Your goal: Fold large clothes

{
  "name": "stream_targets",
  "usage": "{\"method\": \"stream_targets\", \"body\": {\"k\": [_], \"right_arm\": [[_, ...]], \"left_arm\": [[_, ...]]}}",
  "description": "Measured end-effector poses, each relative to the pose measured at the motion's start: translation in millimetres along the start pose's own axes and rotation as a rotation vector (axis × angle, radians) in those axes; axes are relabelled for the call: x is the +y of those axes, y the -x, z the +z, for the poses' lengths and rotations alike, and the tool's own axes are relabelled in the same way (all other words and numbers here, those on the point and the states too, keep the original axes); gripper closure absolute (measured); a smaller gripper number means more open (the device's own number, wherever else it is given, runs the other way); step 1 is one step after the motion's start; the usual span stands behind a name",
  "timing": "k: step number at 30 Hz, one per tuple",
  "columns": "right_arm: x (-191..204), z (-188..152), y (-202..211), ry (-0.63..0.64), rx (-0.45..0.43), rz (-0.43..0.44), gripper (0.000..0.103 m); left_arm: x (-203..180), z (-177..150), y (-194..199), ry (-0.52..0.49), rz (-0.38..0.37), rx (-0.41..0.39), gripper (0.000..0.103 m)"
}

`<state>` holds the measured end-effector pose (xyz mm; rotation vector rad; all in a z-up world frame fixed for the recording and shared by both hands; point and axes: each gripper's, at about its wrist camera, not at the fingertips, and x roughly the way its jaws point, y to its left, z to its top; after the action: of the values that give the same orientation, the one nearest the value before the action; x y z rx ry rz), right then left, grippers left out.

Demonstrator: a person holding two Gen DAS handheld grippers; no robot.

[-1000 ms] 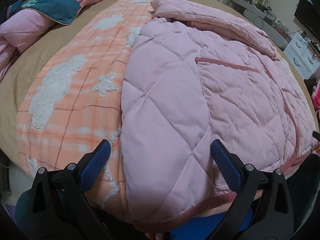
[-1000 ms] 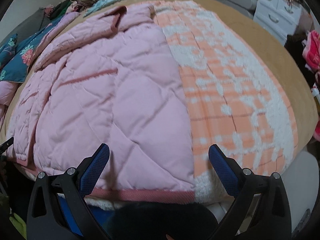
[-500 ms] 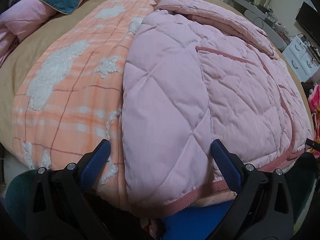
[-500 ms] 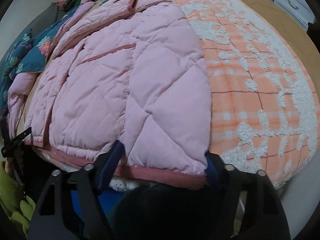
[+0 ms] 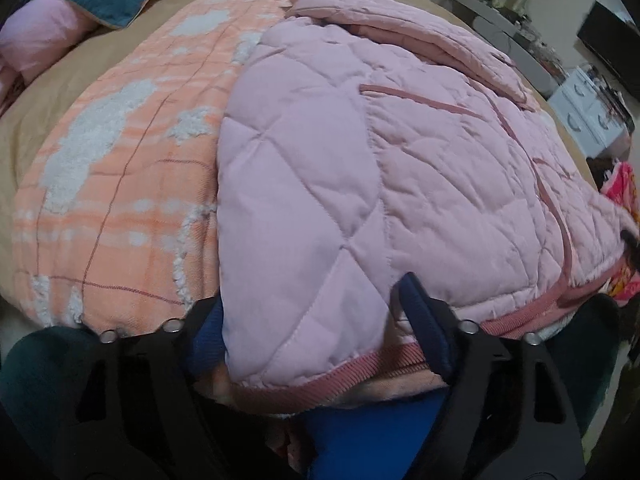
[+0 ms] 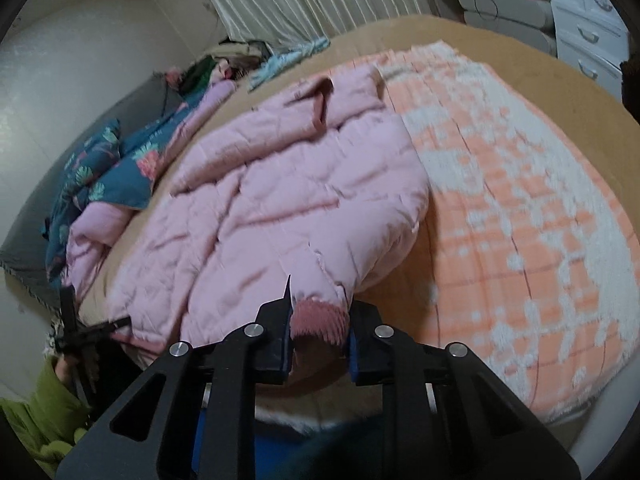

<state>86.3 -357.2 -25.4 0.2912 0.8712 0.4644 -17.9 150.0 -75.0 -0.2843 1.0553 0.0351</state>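
A pink quilted jacket (image 5: 400, 160) lies spread on an orange-and-white checked blanket (image 5: 120, 184) on the bed. In the left wrist view my left gripper (image 5: 312, 304) straddles the jacket's near corner. Its jaws are closing, and both blue pads (image 5: 424, 320) dig into the padded fabric above the ribbed hem (image 5: 320, 376). In the right wrist view my right gripper (image 6: 320, 312) is shut on the darker pink ribbed hem (image 6: 320, 318) at the jacket's other near corner. That corner of the jacket (image 6: 280, 208) is raised off the blanket (image 6: 540, 220).
A teal floral duvet (image 6: 100, 168) and pink bedding are heaped at the head of the tan bed (image 5: 48, 120). White drawers (image 6: 588, 20) and a grey shelf unit stand past the bed, under striped curtains. A hand in a green sleeve (image 6: 44, 412) shows at the bed's near edge.
Both grippers closed in on the jacket's near hem from wide open. The right one shut on its corner, rose and tipped up, lifting the fabric. The left one narrowed around its corner.
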Motion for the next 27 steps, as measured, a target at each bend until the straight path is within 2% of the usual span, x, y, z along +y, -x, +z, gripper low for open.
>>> {"method": "stream_targets", "body": {"k": [1, 3, 5, 6, 14, 27], "right_arm": [[0.8, 2.4, -1.1, -0.003, -0.008, 0.004, 0.084], [2.7, 6.6, -1.8, -0.007, -0.025, 0.012, 0.085], [4.0, 10.7, -1.1, -0.016, -0.047, 0.023, 0.085], [5.0, 12.3, 0.0, -0.019, -0.060, 0.028, 0.086], [14.8, 31.6, 10.3, -0.011, -0.121, 0.050, 0.087], [40.8, 79.8, 37.0, 0.028, -0.240, 0.087, 0.088]], "left_arm": [[-2.2, 0.2, 2.5, -0.008, 0.000, -0.009, 0.053], [-7.0, 2.7, 9.0, -0.025, -0.001, -0.033, 0.076], [-11.9, 6.7, 18.4, -0.043, 0.002, -0.073, 0.089], [-14.2, 10.0, 23.6, -0.055, 0.001, -0.094, 0.092], [-31.2, 39.5, 51.5, -0.116, 0.001, -0.222, 0.095], [-35.4, 94.7, 87.0, -0.088, -0.041, -0.361, 0.095]]}}
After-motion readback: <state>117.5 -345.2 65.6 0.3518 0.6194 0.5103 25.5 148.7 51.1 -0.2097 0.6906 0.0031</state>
